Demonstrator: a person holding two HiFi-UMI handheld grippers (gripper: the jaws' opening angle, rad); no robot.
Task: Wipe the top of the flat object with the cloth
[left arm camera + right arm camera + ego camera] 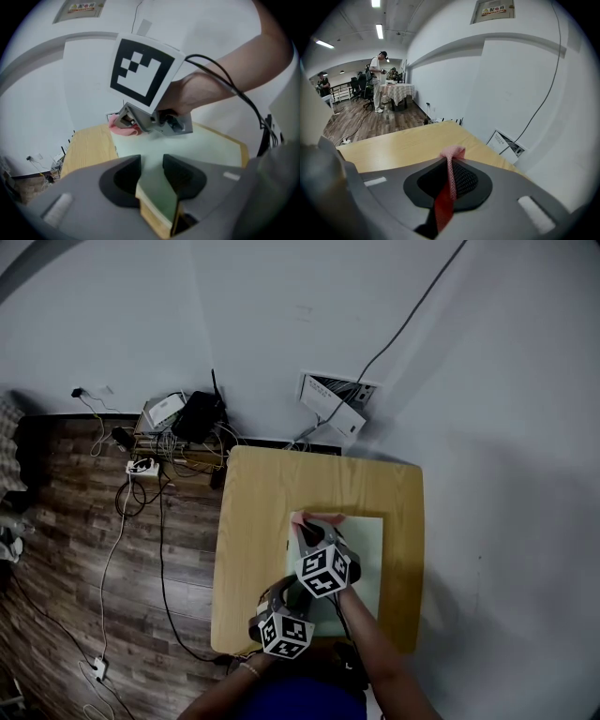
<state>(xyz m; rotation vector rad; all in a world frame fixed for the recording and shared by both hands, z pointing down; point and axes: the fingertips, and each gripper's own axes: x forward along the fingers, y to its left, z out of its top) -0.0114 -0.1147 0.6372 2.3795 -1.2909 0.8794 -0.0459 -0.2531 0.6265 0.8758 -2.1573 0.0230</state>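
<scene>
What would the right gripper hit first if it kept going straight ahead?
Probably the wooden table, beside the pale green board; the pink cloth pinched in the right gripper would touch down first, though depth is unclear.

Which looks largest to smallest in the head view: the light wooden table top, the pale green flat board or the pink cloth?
1. light wooden table top
2. pale green flat board, lying on it
3. pink cloth, clearly smallest
</scene>
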